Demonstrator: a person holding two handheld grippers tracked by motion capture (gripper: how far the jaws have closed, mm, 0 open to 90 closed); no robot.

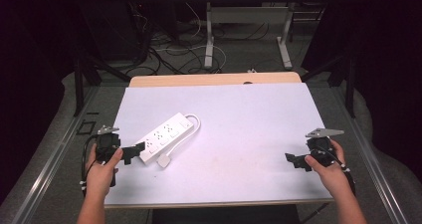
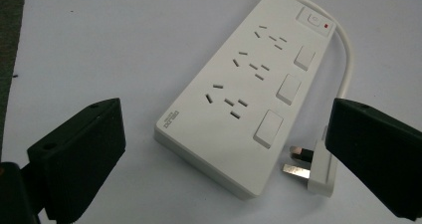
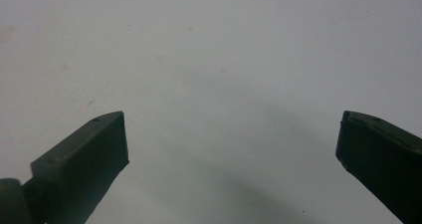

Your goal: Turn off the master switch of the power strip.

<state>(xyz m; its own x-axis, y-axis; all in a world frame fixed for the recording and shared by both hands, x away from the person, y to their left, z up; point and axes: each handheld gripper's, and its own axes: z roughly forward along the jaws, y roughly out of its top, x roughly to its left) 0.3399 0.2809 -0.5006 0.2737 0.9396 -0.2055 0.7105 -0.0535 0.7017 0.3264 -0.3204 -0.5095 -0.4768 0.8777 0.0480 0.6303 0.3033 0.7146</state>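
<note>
- The step in hand looks like the approach: the left gripper (image 1: 133, 153) sits just beside the near end of the white power strip (image 1: 164, 135), jaws spread wide and holding nothing.
- In the left gripper view the power strip (image 2: 249, 92) lies flat between the two jaws, farther on, with its plug (image 2: 311, 169) resting on its side, prongs showing, just beside the strip's near corner.
- The right gripper (image 1: 294, 160) waits well apart at the right of the counter (image 1: 259, 114), jaws apart over bare white surface.
- Next move, as I judge it: ease the left gripper forward to straddle the strip's end or the plug, then close.
- Room: open surface lies to the strip's right and beyond; the counter's left edge is near the left hand (image 1: 102, 171), so any sliding should go rightward.
</note>
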